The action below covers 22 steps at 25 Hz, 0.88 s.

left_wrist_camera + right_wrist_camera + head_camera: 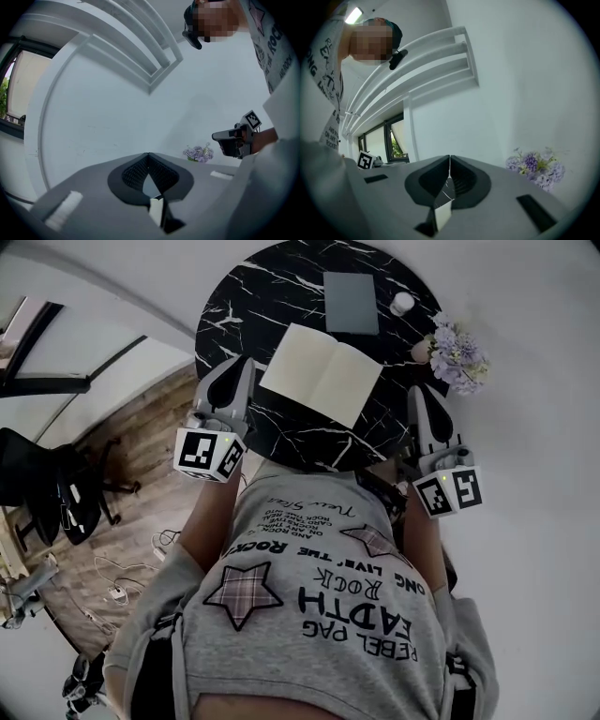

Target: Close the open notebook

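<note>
Left gripper view had the left gripper [149, 161] with its jaws pressed together and nothing between them, just bare wall past the tips. Right gripper view was the same deal: the right gripper [450, 164] was pinched closed on empty air.

Head view gave the layout. Both tongs sat at the near edge of the round black marble table [234, 306], one on each side of the open notebook [321, 373], near it but not touching. The notebook lay flat with blank pages up, turned a bit diagonal, on the near half of the table. Behind it were a closed grey book [351, 302] and a small white thing [401, 303] I couldn't identify. The purple flowers [457, 354] sat at the right rim, close to the right gripper.

My take is that this was the approach, with the closing not started. To do it well I'd keep one pair of jaws closed and use them as a thin wedge, sliding the tip under the outer edge of one cover. Then swing that half over the spine while the other gripper pins the opposite page so the book doesn't skate on the slick marble. I'd also keep the right side clear of the flowers.
</note>
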Available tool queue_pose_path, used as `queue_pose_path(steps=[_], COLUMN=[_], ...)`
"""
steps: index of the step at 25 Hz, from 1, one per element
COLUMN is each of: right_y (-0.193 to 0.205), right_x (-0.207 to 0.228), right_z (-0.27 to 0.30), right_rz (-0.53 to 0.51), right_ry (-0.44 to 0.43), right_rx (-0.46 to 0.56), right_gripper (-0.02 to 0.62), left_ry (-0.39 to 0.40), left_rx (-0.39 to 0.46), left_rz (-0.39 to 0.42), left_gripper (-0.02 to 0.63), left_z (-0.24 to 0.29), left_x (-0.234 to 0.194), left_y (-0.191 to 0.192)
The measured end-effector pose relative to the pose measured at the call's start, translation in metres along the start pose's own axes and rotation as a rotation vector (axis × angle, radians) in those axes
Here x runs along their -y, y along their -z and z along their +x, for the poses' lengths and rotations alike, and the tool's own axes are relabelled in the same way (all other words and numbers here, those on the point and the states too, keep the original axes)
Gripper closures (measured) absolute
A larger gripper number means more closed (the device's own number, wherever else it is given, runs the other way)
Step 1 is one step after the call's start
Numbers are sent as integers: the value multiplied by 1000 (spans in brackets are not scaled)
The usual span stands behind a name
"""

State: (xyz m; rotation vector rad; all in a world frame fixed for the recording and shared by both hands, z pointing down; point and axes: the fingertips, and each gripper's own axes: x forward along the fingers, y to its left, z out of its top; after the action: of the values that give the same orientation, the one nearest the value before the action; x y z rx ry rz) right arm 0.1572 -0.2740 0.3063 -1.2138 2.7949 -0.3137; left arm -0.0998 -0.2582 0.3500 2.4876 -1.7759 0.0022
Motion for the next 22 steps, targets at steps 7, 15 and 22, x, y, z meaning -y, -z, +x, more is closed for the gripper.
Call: queue_pose_path(steps=[7, 15, 22], right_y=[11, 38, 88], right_x=[9, 29, 45], right_z=[13, 23, 32], right_rz=[7, 58, 88], right_ry=[42, 107, 155], right_rx=[-16, -65, -193], right_gripper=[581, 581, 581], left_ry=[41, 89, 137], left_rx=[-12, -69, -140], left_rz=[20, 33, 28], left_gripper=[597, 597, 597], left_z=[19, 40, 60], left_x=[-10, -14, -10], left_y=[11, 43, 83])
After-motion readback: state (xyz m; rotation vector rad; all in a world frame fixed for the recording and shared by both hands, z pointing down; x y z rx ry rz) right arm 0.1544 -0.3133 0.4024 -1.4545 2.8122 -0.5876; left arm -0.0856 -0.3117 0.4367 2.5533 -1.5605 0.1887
